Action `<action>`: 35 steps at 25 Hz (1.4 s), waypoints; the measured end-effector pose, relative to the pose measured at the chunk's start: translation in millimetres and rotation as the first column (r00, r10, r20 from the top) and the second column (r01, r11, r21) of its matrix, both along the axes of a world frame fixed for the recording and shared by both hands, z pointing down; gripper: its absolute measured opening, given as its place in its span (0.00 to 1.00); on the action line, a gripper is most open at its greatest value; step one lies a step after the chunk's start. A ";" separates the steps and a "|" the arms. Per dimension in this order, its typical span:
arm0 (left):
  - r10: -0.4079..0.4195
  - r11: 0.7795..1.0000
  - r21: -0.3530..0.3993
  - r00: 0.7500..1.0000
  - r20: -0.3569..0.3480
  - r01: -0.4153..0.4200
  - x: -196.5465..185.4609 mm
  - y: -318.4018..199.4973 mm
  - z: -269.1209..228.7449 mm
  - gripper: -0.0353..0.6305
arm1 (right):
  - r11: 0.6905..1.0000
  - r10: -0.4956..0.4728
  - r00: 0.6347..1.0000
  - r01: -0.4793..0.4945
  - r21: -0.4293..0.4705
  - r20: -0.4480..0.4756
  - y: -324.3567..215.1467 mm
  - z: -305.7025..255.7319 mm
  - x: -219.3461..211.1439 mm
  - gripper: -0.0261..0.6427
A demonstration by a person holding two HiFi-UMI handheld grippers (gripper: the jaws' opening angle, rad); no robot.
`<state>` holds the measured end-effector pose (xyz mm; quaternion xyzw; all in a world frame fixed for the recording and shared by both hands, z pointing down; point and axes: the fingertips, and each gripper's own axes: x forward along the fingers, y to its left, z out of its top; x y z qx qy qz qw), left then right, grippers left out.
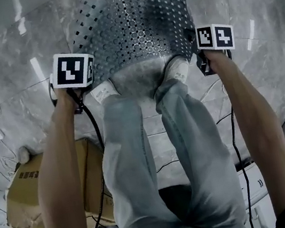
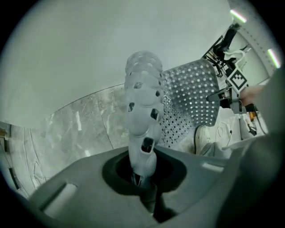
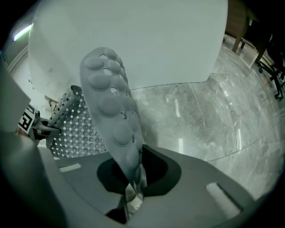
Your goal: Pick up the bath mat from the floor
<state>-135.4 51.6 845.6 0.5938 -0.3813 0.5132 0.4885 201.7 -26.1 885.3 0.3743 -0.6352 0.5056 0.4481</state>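
Head view shows me the left gripper (image 1: 86, 87) and right gripper (image 1: 200, 55) each clenched on an edge of the perforated bath mat (image 1: 133, 25) — held up between them, over the person's shoes (image 1: 105, 90) — while print on the cardboard box (image 1: 31, 194) is too small to read.

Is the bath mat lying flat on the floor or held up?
Held up: the bath mat arches between the left gripper and right gripper, each shut on one edge.
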 end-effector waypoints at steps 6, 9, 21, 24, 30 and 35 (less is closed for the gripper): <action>0.065 0.997 0.026 0.996 0.064 -0.067 -11.4 -3.5 -39.3 0.08 | 0.999 -0.045 0.999 0.045 -0.008 0.013 0.8 -31.6 -22.3 0.07; 0.077 0.996 0.033 0.993 0.084 -0.080 -17.4 -4.7 -60.3 0.08 | 0.998 -0.057 0.998 0.057 -0.005 0.033 5.3 -49.6 -33.1 0.07; 0.041 0.992 0.111 0.993 0.107 -0.053 -40.9 -17.0 -151.2 0.08 | 0.996 0.067 0.992 -0.072 0.046 0.110 1.2 -138.6 -58.5 0.07; 0.026 0.985 0.169 0.998 0.058 -0.035 -35.0 -20.2 -176.5 0.08 | 0.990 0.126 0.985 -0.132 0.043 0.116 6.0 -159.9 -61.1 0.07; -0.029 0.980 0.197 1.000 0.010 0.026 -21.4 -7.1 -236.4 0.08 | 0.985 0.147 0.976 -0.159 0.061 0.163 10.7 -204.6 -68.8 0.07; -0.042 0.970 0.239 0.999 -0.026 0.047 -10.3 -3.5 -283.9 0.08 | 0.976 0.177 0.965 -0.197 0.091 0.191 7.7 -247.0 -66.1 0.07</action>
